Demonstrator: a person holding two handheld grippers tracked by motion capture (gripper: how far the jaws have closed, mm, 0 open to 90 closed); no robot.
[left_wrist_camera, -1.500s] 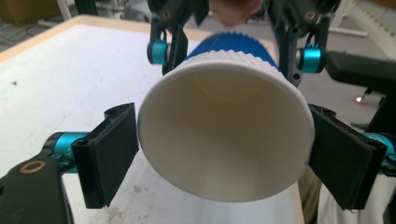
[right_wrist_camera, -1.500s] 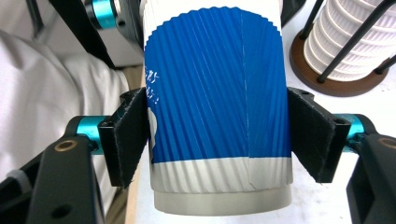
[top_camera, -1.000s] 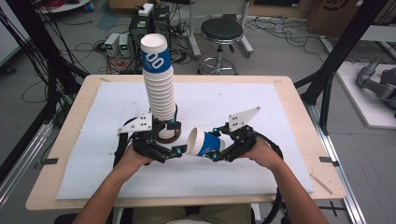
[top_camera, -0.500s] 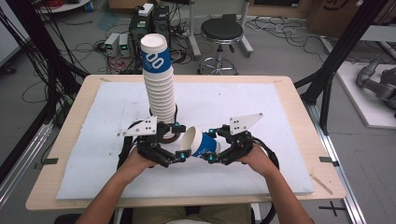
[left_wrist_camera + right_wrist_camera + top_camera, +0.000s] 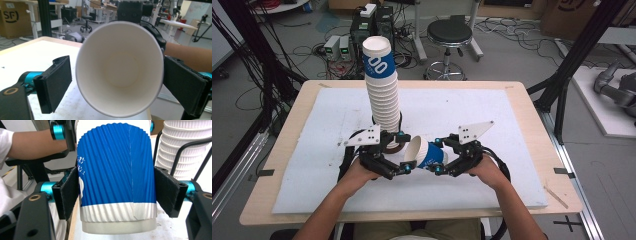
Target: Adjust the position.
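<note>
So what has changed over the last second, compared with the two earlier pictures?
Very little. The right gripper stays shut on the blue cup, lying on its side with its mouth toward the left gripper. The two hands have edged slightly closer together, so the cup's rim now sits between the left jaws, which still do not press it. The tall cup stack and the table are as before.

The high view sat above the near edge of the table (image 5: 532,150), looking forward and down, pretty far back. The left gripper view stared straight into the mouth of the cup (image 5: 120,70) from super close. The right gripper view faced the same cup's blue side (image 5: 115,170), also very close. All three shared that cup (image 5: 424,154), and the stack (image 5: 185,147) showed in two (image 5: 384,95).
</note>
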